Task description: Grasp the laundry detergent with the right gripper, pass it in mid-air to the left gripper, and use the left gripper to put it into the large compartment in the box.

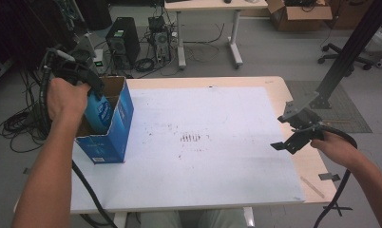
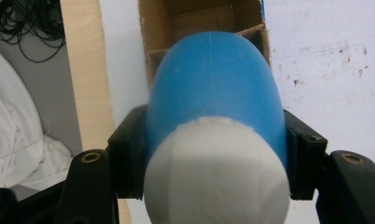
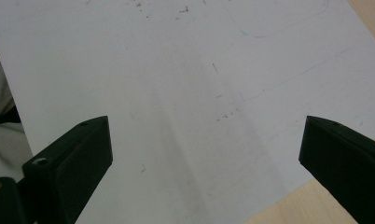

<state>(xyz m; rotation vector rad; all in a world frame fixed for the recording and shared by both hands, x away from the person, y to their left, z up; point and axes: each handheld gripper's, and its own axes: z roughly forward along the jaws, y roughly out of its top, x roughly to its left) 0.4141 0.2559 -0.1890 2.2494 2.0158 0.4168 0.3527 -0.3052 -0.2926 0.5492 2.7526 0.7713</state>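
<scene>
A: Item one: blue bottle (image 2: 213,88) with white cap (image 2: 216,172). Location?

B: Clamped in left gripper (image 2: 216,154), pads on both sides just above the cap, bottom end pointing down into the open blue box (image 1: 114,124). Partly inside the box already in the high view (image 1: 99,111).

A: Box details?

B: Cardboard, blue outside, brown inside, standing upright at the left edge of the white sheet (image 1: 203,147) on the table (image 1: 274,88). Cardboard dividers (image 2: 253,31) visible inside; bottle aimed at the nearest cell.

A: Item two: right gripper (image 1: 293,135)?

B: Jaws wide apart, nothing between them. Held over the right edge of the sheet, well apart from the box.

A: Risks, as judged from here?

B: First: bottle bottom catching on a divider or on the box rim, likely if lowered off-centre or tilted. Possible result: bent divider, or bottle jammed askew. Second: box tipping or sliding toward the table edge, since nothing steadies it and it sits close to that edge. Third: bottle slipping through the pads, given a smooth rounded surface and a grip near one end. Fourth: letting go too high, bottle dropping and knocking the box over.

A: Remedy?

B: Straight, slow descent; bracing the box with the free gripper if needed.
</scene>
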